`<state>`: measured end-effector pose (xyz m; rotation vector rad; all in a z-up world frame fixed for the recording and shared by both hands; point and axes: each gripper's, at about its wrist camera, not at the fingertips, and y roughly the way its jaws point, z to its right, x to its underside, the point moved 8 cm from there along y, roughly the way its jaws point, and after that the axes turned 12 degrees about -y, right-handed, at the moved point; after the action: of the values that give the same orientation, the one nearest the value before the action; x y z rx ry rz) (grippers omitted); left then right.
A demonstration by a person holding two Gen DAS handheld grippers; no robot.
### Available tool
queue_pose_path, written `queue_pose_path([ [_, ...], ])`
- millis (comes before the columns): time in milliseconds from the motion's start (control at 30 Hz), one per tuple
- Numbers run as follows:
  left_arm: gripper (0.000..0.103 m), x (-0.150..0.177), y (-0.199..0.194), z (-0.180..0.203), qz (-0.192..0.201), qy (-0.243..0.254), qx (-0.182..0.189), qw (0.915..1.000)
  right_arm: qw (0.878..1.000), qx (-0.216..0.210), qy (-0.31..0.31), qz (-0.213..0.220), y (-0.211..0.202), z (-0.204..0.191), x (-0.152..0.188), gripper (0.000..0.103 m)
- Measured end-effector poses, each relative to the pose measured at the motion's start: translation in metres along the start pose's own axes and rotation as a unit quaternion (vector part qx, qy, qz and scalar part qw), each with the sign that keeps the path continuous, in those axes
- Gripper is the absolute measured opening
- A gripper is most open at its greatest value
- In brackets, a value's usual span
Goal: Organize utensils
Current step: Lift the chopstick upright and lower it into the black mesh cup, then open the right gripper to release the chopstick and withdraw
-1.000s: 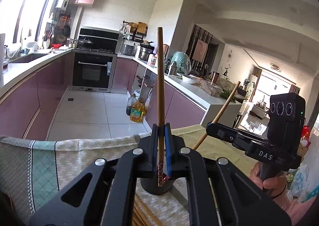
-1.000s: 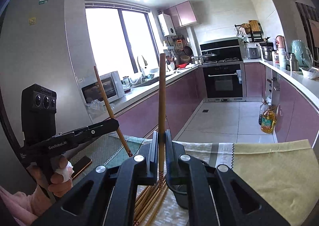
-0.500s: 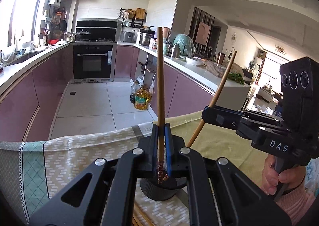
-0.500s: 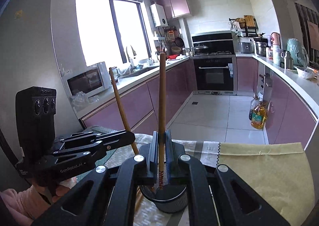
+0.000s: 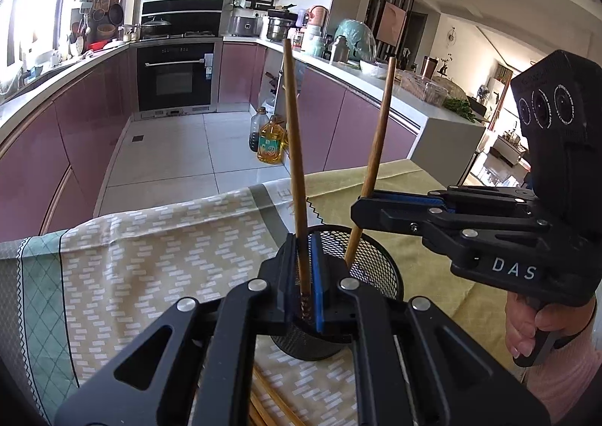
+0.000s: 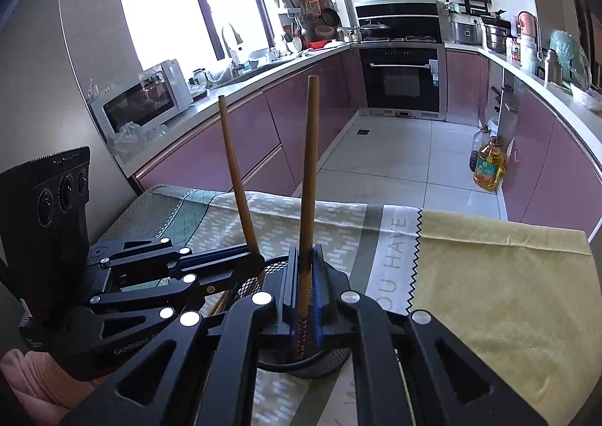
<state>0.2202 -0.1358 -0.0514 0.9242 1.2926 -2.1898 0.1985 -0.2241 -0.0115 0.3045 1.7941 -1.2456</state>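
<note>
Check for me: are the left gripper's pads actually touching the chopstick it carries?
Touching. In the left wrist view the left gripper is closed on its chopstick, both pads pressed against the shaft with no gap, above the mesh holder.

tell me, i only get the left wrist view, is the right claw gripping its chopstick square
Observer: Yes. In the right wrist view the right claw is shut on the right chopstick, which is centred between the pads.
Operator: where's its lower end
Observer: Its patterned end is over the mouth of the cup.
Operator: and my left claw from that side
Observer: The left claw has its tip over the cup's left rim, and the left chopstick leans left.
</note>
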Motion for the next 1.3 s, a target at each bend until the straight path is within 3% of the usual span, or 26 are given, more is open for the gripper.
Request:
queue_pose_path([
  [267,0.011,0.002,0.007,-0.005,-0.003,-0.008,-0.006,0.9999,1.0,0.007,0.011,0.007,0.008,0.002,-0.001,0.011],
  [333,0.017,0.002,0.002,-0.007,0.005,-0.011,-0.008,0.9999,1.0,0.009,0.011,0.011,0.007,0.002,0.0,0.013],
  [400,0.023,0.003,-0.004,-0.01,0.015,-0.013,-0.01,0.9998,1.0,0.017,0.014,0.02,0.004,0.004,-0.001,0.027],
  [433,0.027,0.003,-0.01,-0.012,0.023,-0.013,-0.014,0.9996,0.999,0.021,0.015,0.023,0.001,0.004,0.0,0.029],
  [567,0.039,0.006,-0.032,-0.024,0.048,-0.009,-0.034,0.9982,0.999,0.022,0.013,0.048,-0.014,0.0,0.0,0.029],
  [767,0.056,0.022,-0.068,-0.05,0.067,-0.003,-0.068,0.9954,0.996,-0.015,-0.032,0.082,-0.048,-0.041,0.009,0.035],
  [967,0.057,0.066,-0.072,-0.072,0.023,0.009,-0.102,0.9945,0.995,-0.06,-0.068,0.049,-0.042,-0.087,0.044,0.036],
  [1300,0.056,0.128,-0.046,-0.081,-0.062,-0.003,-0.098,0.9932,0.995,-0.067,-0.047,-0.05,0.016,-0.107,0.106,0.036],
])
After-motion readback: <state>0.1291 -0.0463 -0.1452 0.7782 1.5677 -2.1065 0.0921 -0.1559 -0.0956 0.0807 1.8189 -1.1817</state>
